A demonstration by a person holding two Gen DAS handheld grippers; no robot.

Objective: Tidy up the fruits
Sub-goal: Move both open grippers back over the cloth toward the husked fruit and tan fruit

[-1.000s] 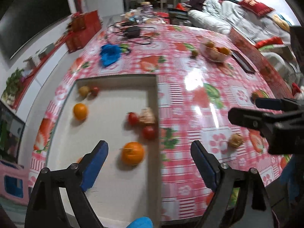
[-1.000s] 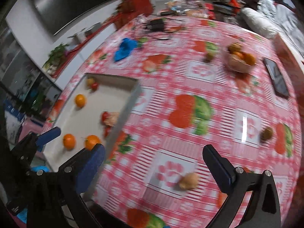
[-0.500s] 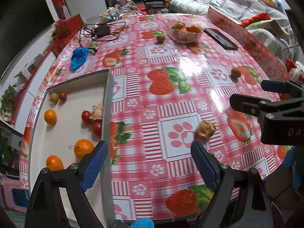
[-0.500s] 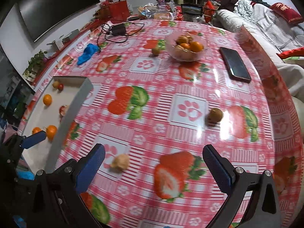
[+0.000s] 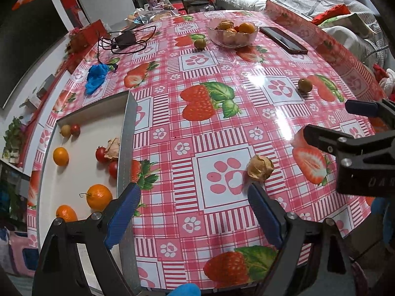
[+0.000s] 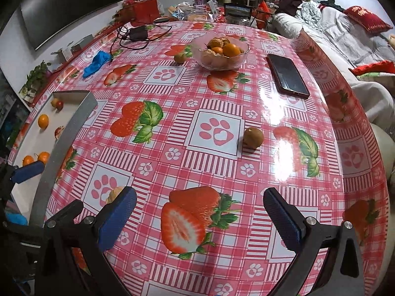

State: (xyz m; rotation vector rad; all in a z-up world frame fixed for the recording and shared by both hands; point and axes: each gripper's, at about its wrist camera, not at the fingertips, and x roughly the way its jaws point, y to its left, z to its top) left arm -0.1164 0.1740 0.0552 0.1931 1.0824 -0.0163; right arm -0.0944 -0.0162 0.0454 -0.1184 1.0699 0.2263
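Fruits: scattered in three groups on a table with a pink strawberry-and-paw-print cloth point(image 6: 217, 133).

Loose on the cloth: a papery tan husked fruit point(image 5: 260, 167) near the front edge, just beyond the right fingertip of the left gripper point(image 5: 195, 204); in the right wrist view it is half hidden behind the right gripper's left pad. A brownish-green round fruit point(image 6: 253, 137) sits mid-table, right of a paw-print square. A second one like it point(image 6: 180, 58) lies far back, just left of the glass bowl point(image 6: 219, 63).

Bowl: far centre, holding oranges and pale husked fruits.

Tray point(image 5: 126, 133), white with grey rim, at left edge of table: three oranges point(image 5: 98, 196), point(image 5: 60, 156), point(image 5: 66, 213); small red tomatoes point(image 5: 101, 154); one dry husk against the right rim; a yellowish fruit and a red one touching in the far corner.

Left gripper: jaws spread wide, nothing between the blue pads, hanging over the front of the table beside the tray rim.
Right gripper point(image 6: 200, 208): jaws likewise wide apart, empty, over the printed strawberry at the near edge.

Other: dark phone point(image 6: 287, 75) right of bowl; blue crumpled cloth point(image 6: 96, 63) far left; black charger and cable point(image 6: 138, 34) at the back.
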